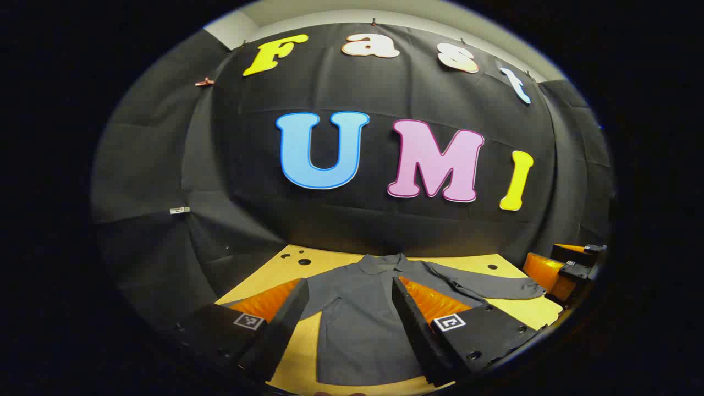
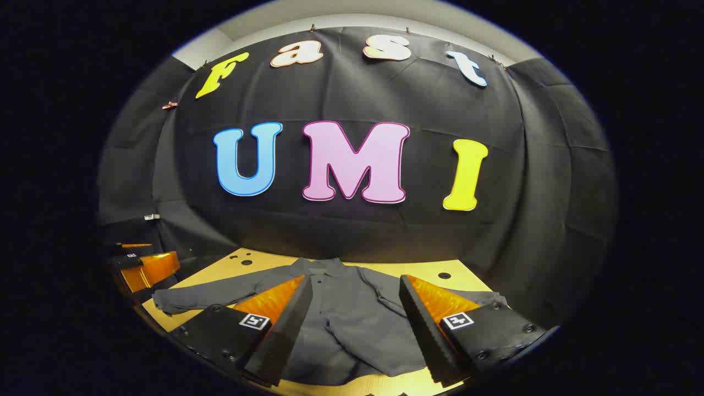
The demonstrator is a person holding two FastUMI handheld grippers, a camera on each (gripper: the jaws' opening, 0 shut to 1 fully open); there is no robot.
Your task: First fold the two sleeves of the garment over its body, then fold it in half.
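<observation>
Black cloth wall (image 1: 165, 165) at the far side, curving round both views. Below it, yellow table (image 1: 286, 264) with round holes near its far edge.

Grey shirt (image 1: 357, 319) spread flat on the table, collar (image 1: 379, 263) at the far side, hem at the near edge. In the left gripper view: one sleeve (image 1: 484, 287) stretched out to the right, lying on the bare table, cuff near the table's right edge. In the right gripper view: shirt (image 2: 352, 308) again flat, collar (image 2: 322, 267) far, one sleeve (image 2: 203, 297) stretched out to the left, the other sleeve (image 2: 385, 300) angled toward the near right and partly behind a finger. Some wrinkles across the body. Neither sleeve folded over the body yet.

Left gripper (image 1: 349, 319) above the near part of the shirt, black fingers (image 1: 286, 324) with orange sides spread wide apart, nothing between them but the cloth below. Contact with the shirt: cannot tell. Also seen far left in the right gripper view (image 2: 137, 267), at the table's left edge.

Right gripper (image 2: 355, 319) likewise over the near part of the shirt, fingers (image 2: 423, 324) spread wide, gripping nothing. Also seen far right in the left gripper view (image 1: 566, 269), beside the outstretched cuff.

Small square markers (image 1: 450, 322) on the finger bases.
</observation>
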